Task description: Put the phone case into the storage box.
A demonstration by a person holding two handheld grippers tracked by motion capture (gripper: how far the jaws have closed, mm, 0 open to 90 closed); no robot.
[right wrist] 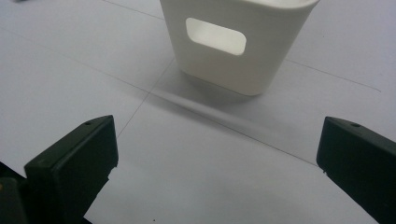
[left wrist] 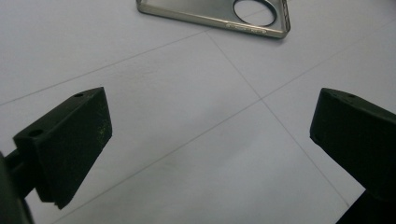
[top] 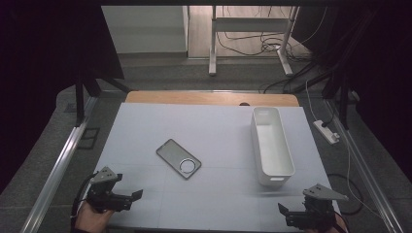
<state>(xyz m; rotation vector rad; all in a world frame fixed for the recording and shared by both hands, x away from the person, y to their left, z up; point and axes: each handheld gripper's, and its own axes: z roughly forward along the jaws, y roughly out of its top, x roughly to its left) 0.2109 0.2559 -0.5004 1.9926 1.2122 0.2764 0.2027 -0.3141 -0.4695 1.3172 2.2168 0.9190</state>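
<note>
Now, from left to right across the worktop [top: 145,131]:

Left gripper [top: 127,196]: held low at the near left corner, fingers [left wrist: 70,140] spread wide and holding nothing; only bare surface lies between them.

Left fingers, make: black, blocky, matte, with small screw holes on top and a faint scuffed speckle on the inner face.

Phone case [top: 178,158]: lies flat near the middle of the worktop, turned at a slant, well apart from both grippers. In the left gripper view [left wrist: 219,16] it sits ahead of the fingers with nothing in between.

Phone case, make: thin rounded rectangle, metallic grey-gold rim, dull smooth face, one large round camera hole ringed in a lighter shade at its near end.

Worktop, make: pale sheet, smooth and matt, crossed by thin pencil-like lines; a strip of bare wood shows at the far edge.

Bin [top: 271,144]: stands upright to the right of the phone case, long side running away from the person, open top, nothing seen inside.

Bin, make: white plastic, smooth, rounded corners, walls tapering to the base, a rounded oblong handle slot in the near end wall [right wrist: 236,44].

Right gripper [top: 286,213]: low at the near right corner, fingers [right wrist: 77,172] spread wide, holding nothing; the bin's near end stands straight ahead, apart from them.

Cable [top: 340,145]: white, runs on the floor beside the right edge.
</note>
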